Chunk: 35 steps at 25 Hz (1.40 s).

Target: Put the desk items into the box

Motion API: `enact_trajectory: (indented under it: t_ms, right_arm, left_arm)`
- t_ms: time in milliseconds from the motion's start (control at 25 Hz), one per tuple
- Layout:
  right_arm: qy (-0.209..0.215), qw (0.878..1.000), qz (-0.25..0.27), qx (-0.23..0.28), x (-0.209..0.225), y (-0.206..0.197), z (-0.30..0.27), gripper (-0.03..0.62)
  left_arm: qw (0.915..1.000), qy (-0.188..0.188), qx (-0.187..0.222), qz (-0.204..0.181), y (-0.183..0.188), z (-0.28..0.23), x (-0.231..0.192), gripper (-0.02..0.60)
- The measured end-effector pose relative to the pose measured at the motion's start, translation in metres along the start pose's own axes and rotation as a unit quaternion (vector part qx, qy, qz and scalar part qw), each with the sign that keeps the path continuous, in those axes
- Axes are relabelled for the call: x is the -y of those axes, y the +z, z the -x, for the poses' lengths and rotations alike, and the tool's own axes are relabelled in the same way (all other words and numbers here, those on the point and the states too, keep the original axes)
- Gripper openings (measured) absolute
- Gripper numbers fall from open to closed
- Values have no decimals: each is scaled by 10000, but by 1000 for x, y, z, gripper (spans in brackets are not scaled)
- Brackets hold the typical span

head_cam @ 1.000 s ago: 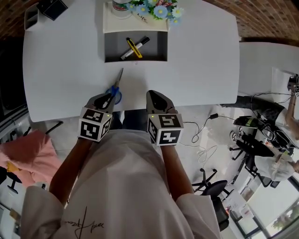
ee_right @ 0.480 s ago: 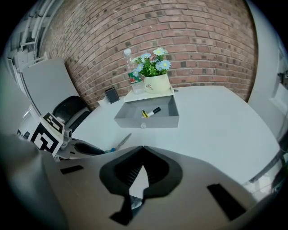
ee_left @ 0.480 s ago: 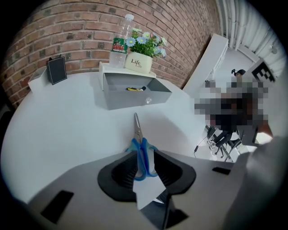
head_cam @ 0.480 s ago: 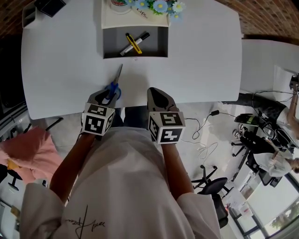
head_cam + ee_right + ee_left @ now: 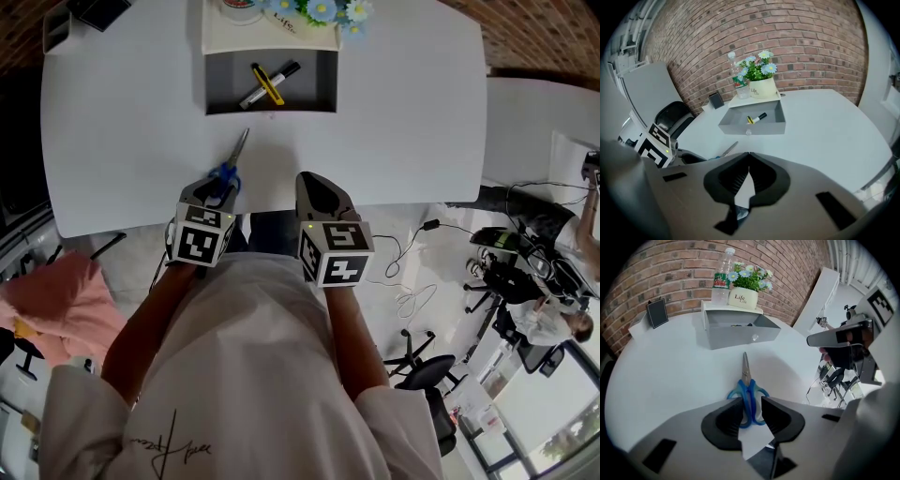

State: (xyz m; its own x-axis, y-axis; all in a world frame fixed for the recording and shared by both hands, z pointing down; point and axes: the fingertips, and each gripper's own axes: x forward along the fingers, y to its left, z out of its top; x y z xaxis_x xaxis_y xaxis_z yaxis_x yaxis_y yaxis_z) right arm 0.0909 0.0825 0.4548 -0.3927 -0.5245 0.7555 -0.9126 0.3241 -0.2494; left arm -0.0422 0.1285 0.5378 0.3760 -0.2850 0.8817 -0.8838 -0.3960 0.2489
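The left claw [image 5: 750, 402], narrowly parted, has crept forward until the blue handles of the scissors [image 5: 746, 380] lie between its jaws on the surface [image 5: 394, 122], the box [image 5: 314, 89] at 12 o'clock, so I judge closing comes next; the right claw [image 5: 749, 154] is closed, empty.

White table [image 5: 403, 112] with blue scissors [image 5: 232, 161] and open grey box [image 5: 315, 90]
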Motion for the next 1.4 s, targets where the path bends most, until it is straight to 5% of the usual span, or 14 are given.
enact_trajectory:
  t_ms: [360,1400]
  right_arm:
    - [8,10000,-46,53,-4,2,4,26]
    - [39,10000,0,58,-8,1,4,26]
  left_arm:
    - [9996,193,28,-222,2,5,-4,87]
    - [9978,-574,321,16,8,18,4,81]
